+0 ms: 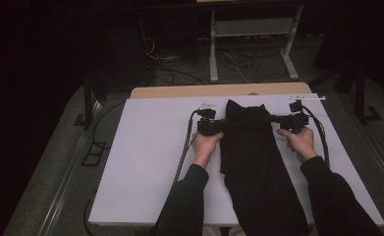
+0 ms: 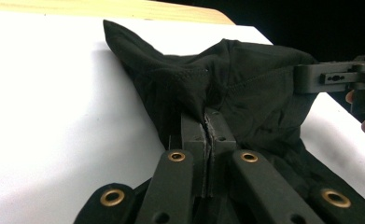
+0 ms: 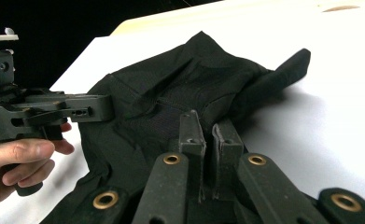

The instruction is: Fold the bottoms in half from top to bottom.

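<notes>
- Two grippers are on one black garment (image 1: pixel 251 162), which runs from just above the centre of the high view down past the bottom edge, a little right of the middle.
- Left gripper (image 1: pixel 223 123) meets the cloth's left border, right gripper (image 1: pixel 269 118) its right border, both near the top end.
- Plenty of bare white table cover (image 1: pixel 145 162) lies open on the left half of the frame; the strip on the right is narrower, and a thin band of it separates the garment's top from the pale wooden table edge (image 1: pixel 189 91).
- In the left gripper view, the jaws stand pressed together with dark cloth (image 2: pixel 245 98) pinched between them; the fabric bunches up above, matte, with a stitched seam.
- In the right gripper view, the jaws stand nearly closed, a slim slit left, fabric (image 3: pixel 171 93) caught in it; the other gripper (image 3: pixel 106 108) grips the far hem at the left of the frame.
- Fabric looks soft and rumpled, and one flap (image 3: pixel 283 70) points to the upper right of that view.
</notes>
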### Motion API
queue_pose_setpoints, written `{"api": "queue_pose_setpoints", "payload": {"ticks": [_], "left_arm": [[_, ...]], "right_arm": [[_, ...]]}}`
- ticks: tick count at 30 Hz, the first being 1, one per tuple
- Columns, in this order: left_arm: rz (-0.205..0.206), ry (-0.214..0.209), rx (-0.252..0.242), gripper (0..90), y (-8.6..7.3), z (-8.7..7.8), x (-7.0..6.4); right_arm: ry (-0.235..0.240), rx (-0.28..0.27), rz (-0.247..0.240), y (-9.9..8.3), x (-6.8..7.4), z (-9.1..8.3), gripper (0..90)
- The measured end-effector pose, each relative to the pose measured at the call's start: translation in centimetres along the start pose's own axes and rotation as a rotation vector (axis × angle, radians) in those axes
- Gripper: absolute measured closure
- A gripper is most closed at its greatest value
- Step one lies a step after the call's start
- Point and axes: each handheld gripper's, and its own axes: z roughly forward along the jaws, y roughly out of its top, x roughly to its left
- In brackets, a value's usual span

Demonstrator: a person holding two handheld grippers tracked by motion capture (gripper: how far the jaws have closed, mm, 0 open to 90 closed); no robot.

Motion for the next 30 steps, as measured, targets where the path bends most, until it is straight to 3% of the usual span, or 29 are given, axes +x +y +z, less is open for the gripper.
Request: {"api": "queue_pose_setpoints", "payload": {"ticks": [18, 30], "left_arm": [[-0.002, -0.034, -0.015, 87.0, -0.7, -1.3, -0.6], [0.006, -0.058, -0.019, 87.0, -1.6, -1.9, -1.3]], "right_arm": [[0.043, -0.017, 0.017, -1.0, 1.3, -1.6, 83.8], [0.034, -0.012, 0.014, -1.7, 1.5, -2.5, 83.9]]}}
